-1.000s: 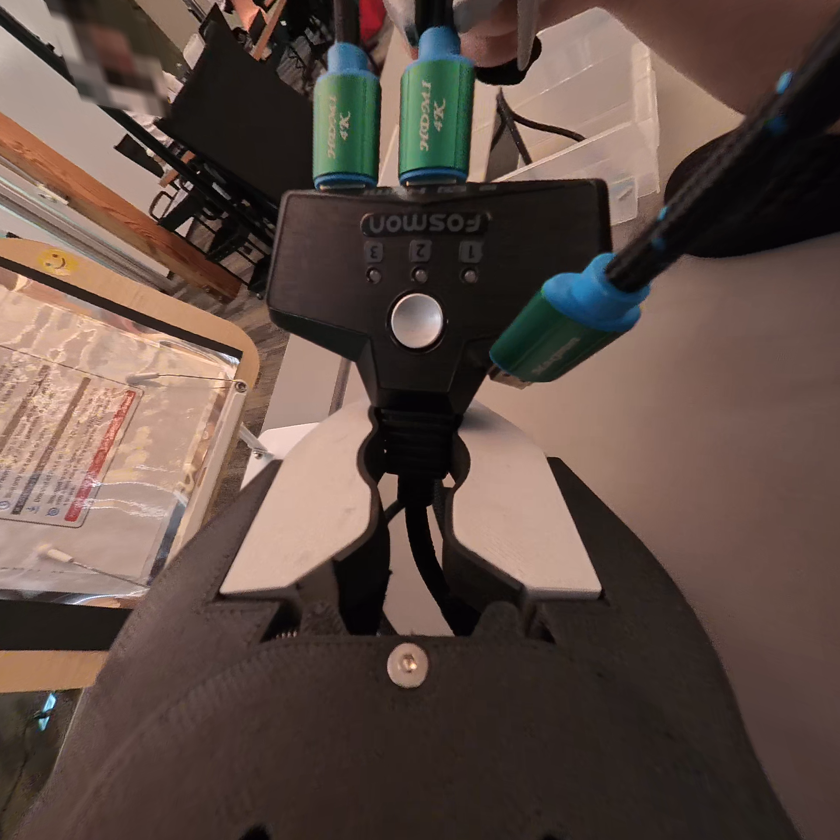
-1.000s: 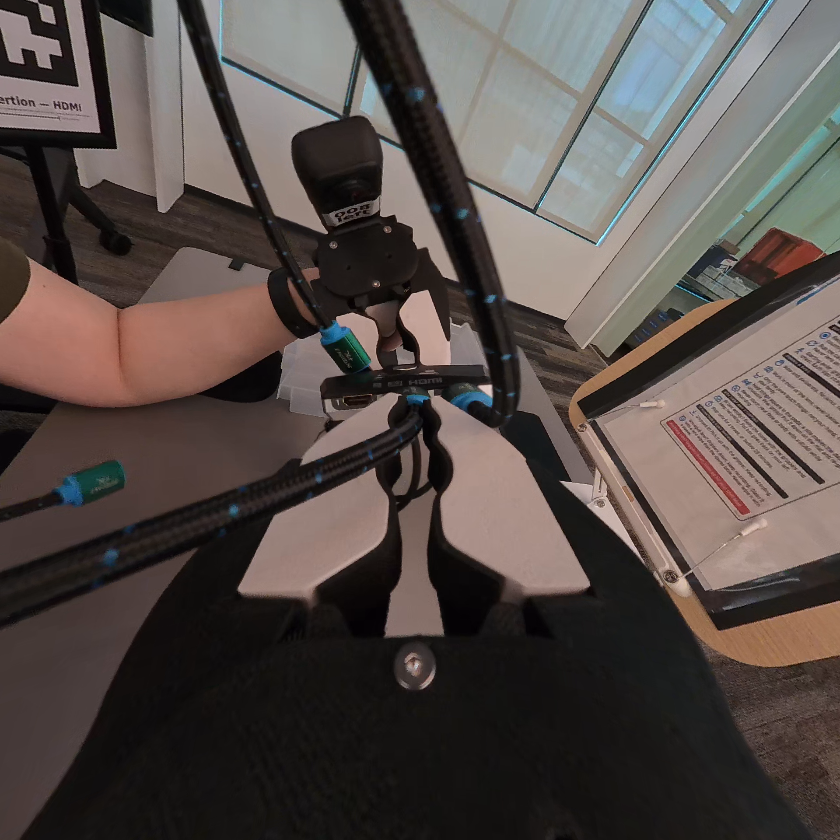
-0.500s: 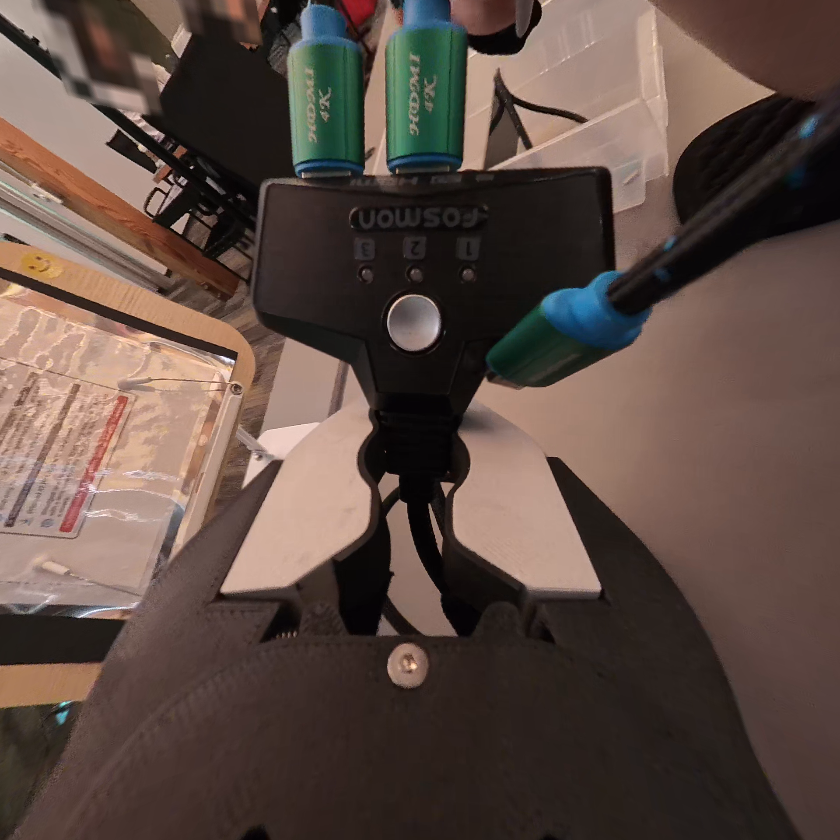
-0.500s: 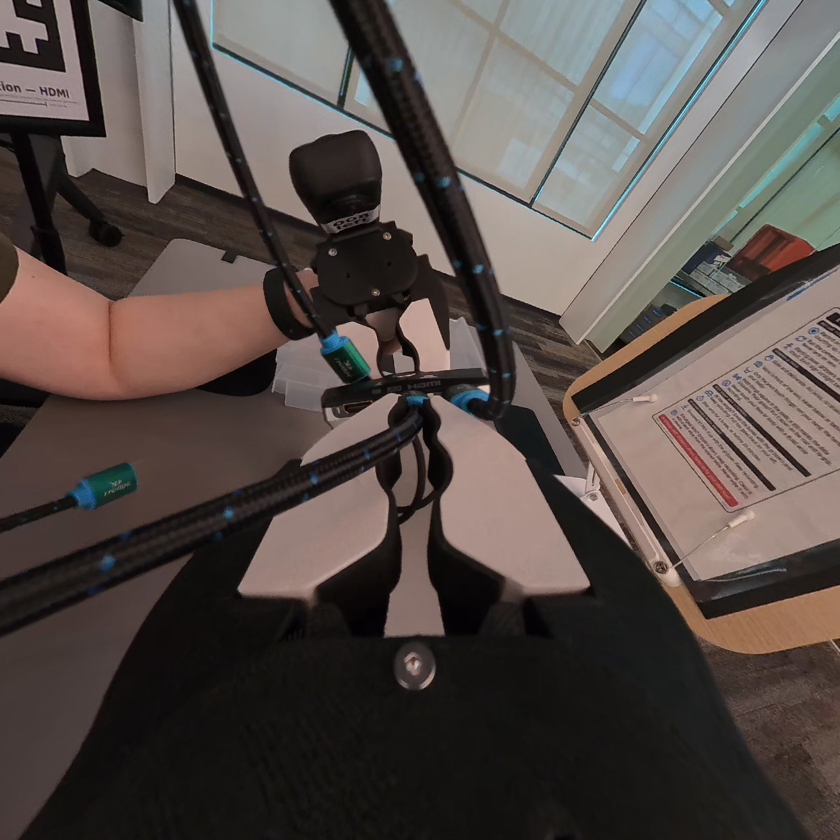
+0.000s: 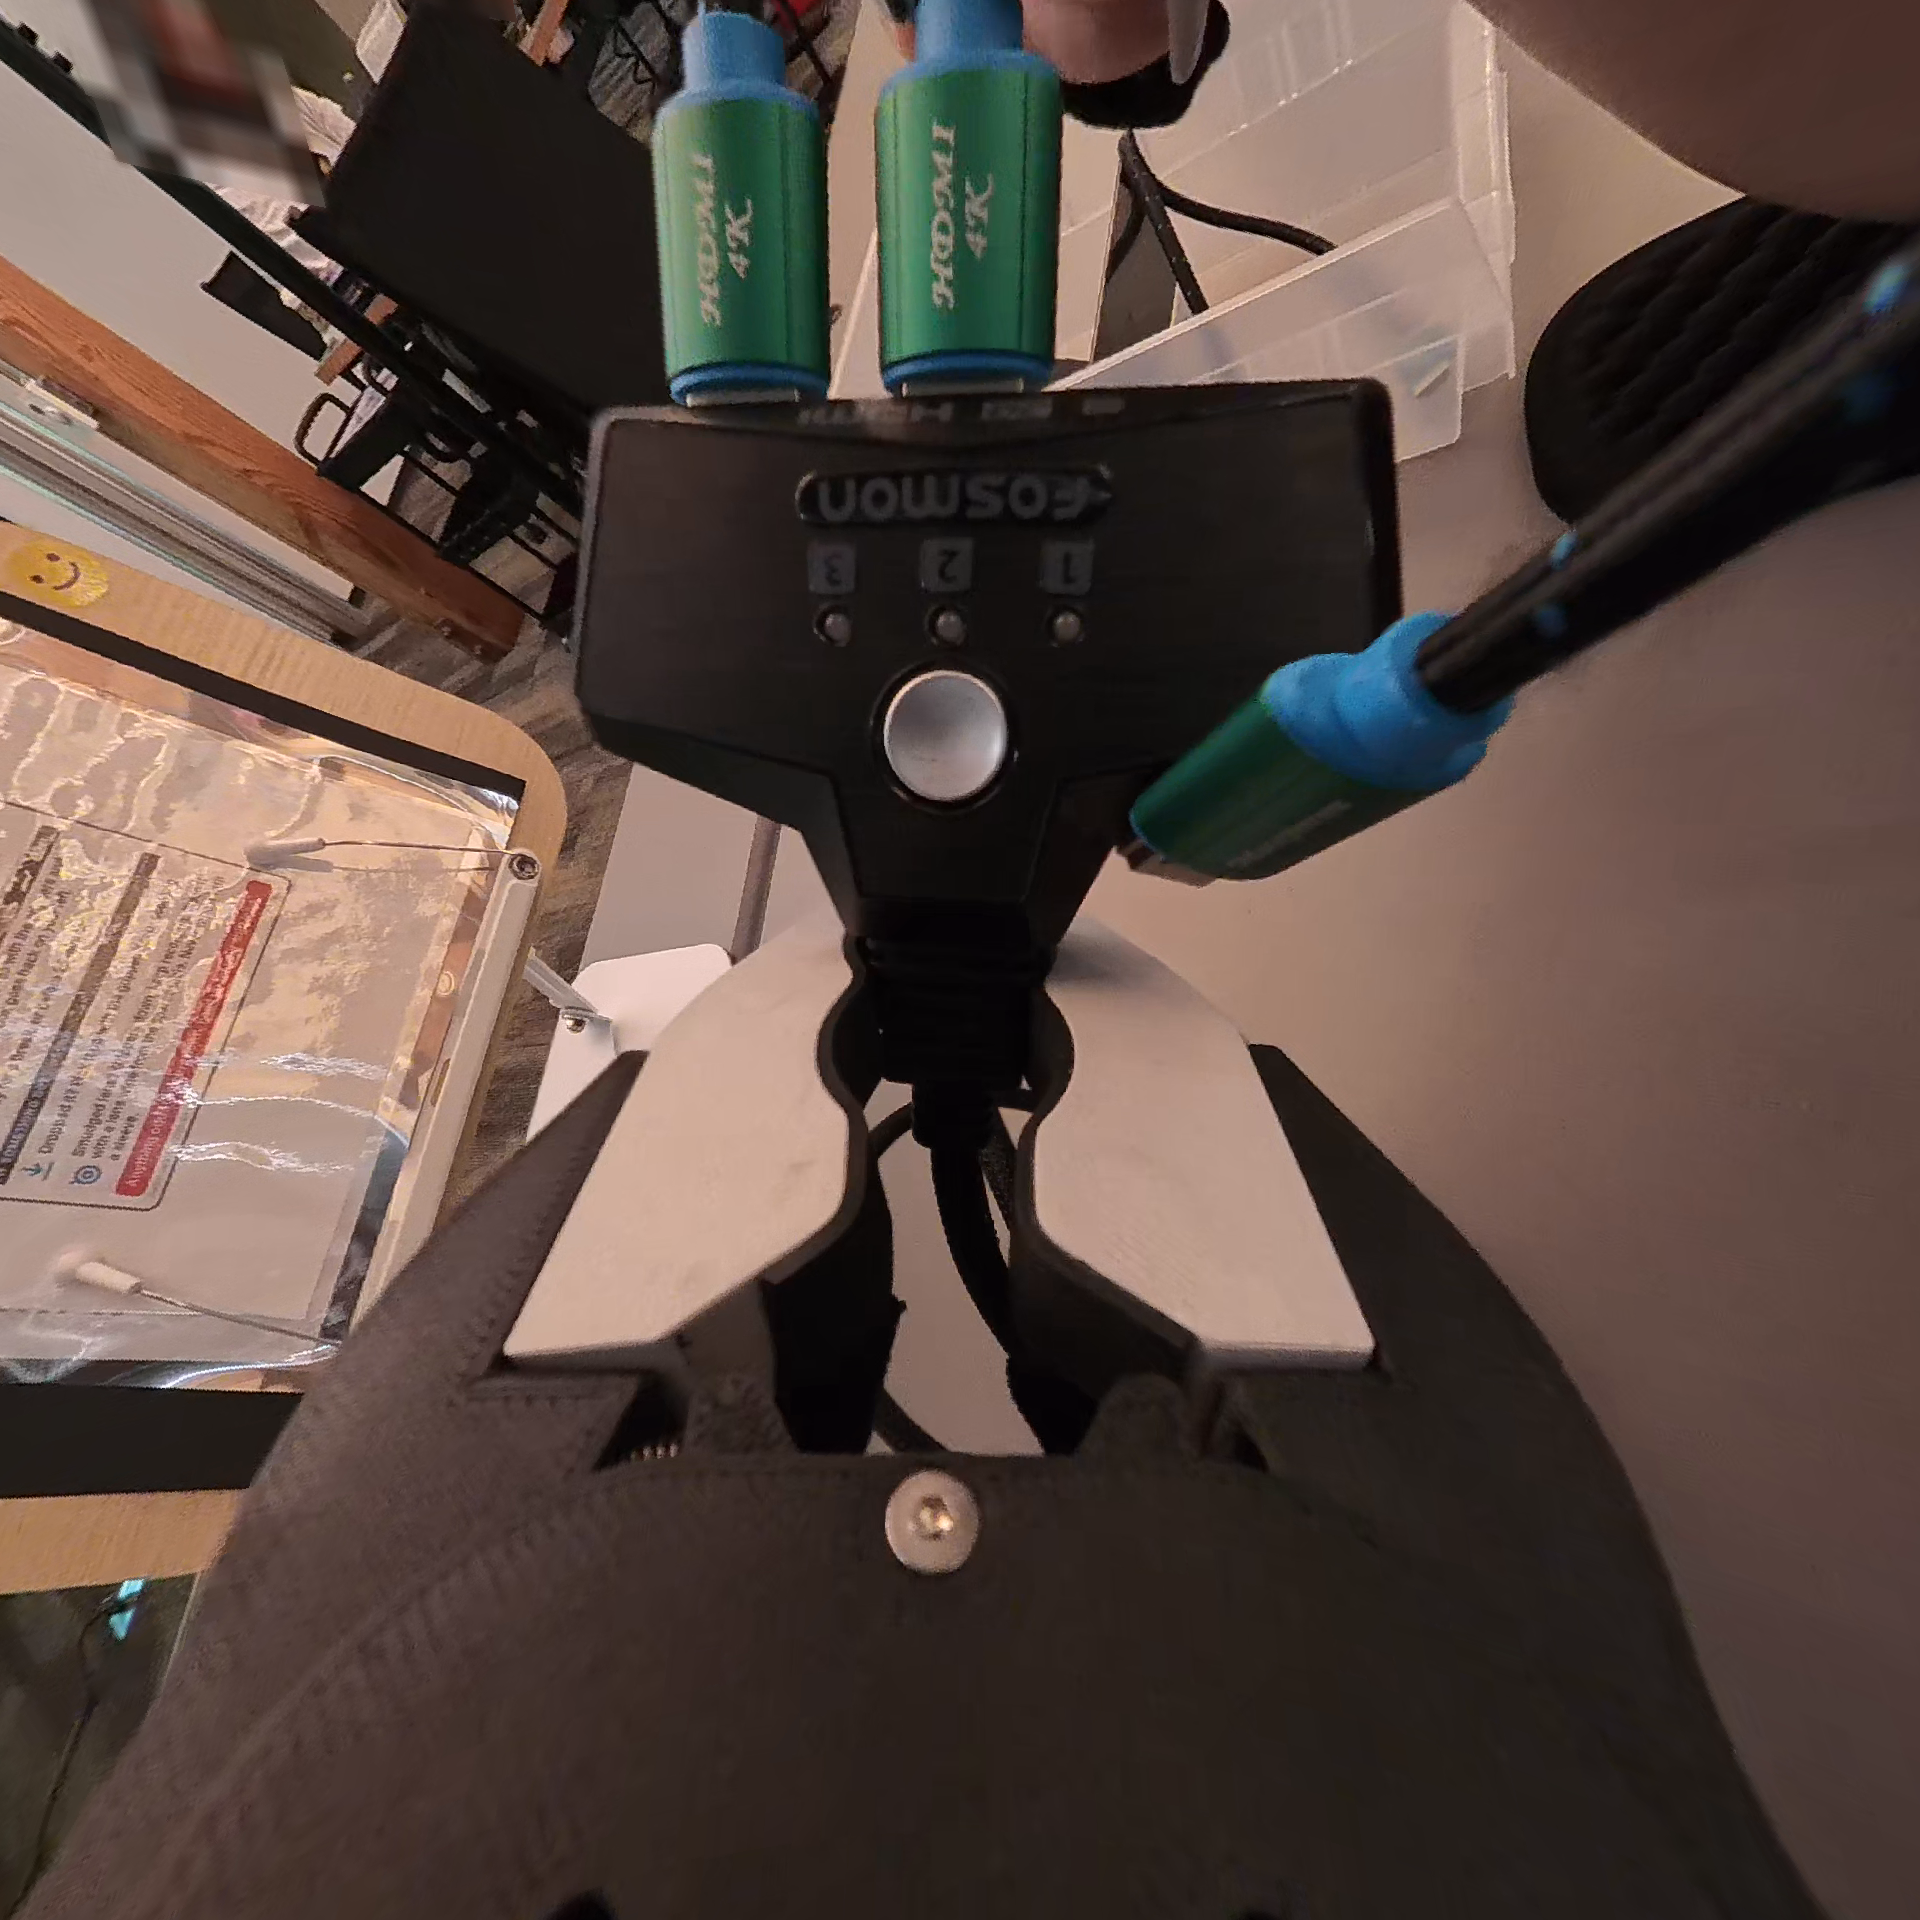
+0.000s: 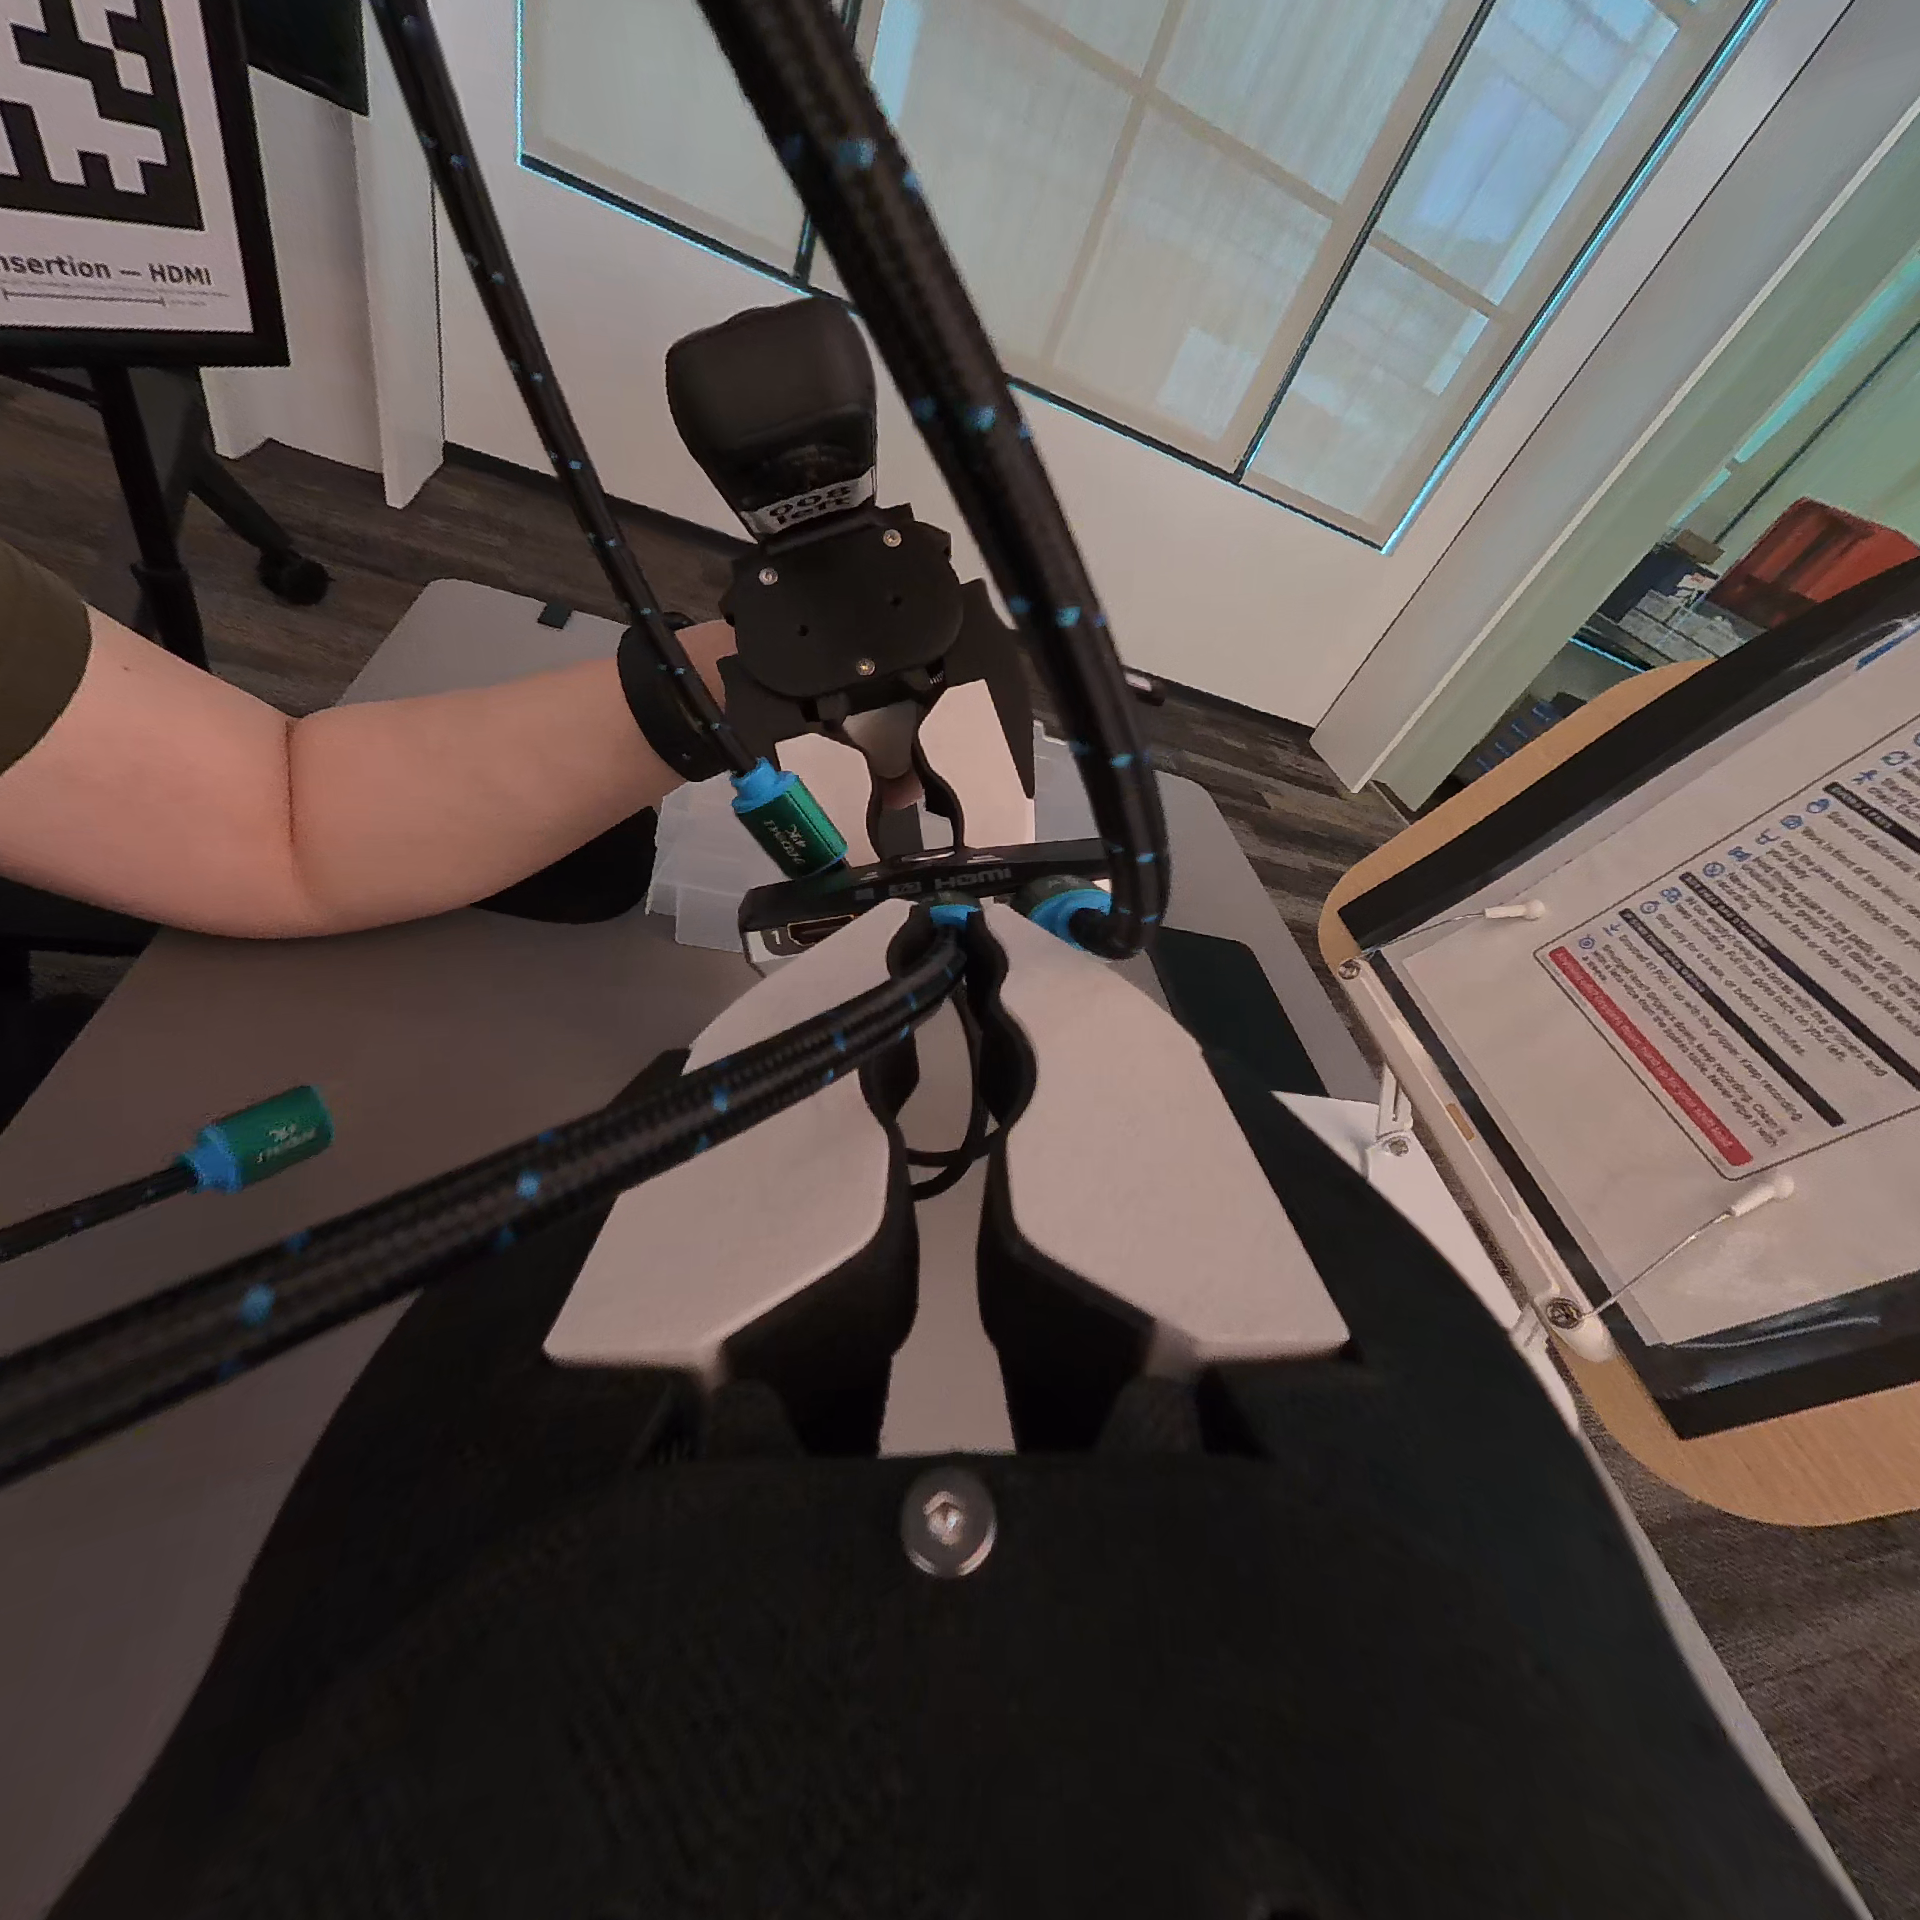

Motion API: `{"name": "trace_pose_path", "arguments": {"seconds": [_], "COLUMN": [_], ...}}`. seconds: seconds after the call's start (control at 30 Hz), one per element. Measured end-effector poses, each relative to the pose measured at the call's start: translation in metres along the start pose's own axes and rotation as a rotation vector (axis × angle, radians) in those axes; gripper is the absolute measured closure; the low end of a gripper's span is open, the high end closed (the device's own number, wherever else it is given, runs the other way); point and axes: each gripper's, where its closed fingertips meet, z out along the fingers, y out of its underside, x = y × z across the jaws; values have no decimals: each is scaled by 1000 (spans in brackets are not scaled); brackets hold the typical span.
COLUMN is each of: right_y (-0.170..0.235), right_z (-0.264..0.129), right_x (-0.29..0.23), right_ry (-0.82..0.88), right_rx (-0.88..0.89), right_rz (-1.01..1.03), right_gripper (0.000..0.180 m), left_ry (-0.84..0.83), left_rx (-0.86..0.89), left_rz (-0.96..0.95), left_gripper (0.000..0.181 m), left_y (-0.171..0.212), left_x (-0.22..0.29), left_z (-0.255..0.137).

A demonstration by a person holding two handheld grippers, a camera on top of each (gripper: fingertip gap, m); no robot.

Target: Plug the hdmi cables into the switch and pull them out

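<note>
My left gripper [image 5: 943, 1003] is shut on the ribbed cable neck of the black HDMI switch [image 5: 987, 582] and holds it up. Two green HDMI plugs sit in its far edge: one at the left port [image 5: 743, 249], one at the middle port [image 5: 966, 229]. A third green plug [image 5: 1278, 790] hangs loose beside the switch's right side. In the right wrist view my right gripper [image 6: 951, 925] is shut on the middle plug's blue boot and cable, right at the switch [image 6: 925, 883]. The end port [image 6: 816, 935] is empty. The left gripper [image 6: 862, 644] faces me.
A fourth green plug [image 6: 260, 1138] lies on the grey table [image 6: 312, 1039]. Thick braided cables [image 6: 935, 312] arch overhead. A clear plastic box [image 5: 1351, 260] stands behind. A board with a laminated sheet [image 6: 1662, 1039] is at the right. A person's arm [image 6: 364, 810] reaches across.
Both grippers keep their holds and both plugs stay in the switch. The views have shifted slightly and the loose plug has swung a little lower.
</note>
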Motion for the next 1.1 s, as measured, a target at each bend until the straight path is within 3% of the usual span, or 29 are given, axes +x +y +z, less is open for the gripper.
{"name": "trace_pose_path", "arguments": {"seconds": [1.1], "right_y": [-8], "right_z": [-4], "right_x": [-5], "right_ry": [2], "right_rx": [1], "right_rz": [-8], "right_gripper": [173], "left_ry": [-2], "left_rx": [54], "left_rz": [-9], "left_gripper": [158], "left_y": [-13], "left_x": [-1], "left_z": [-13]}}
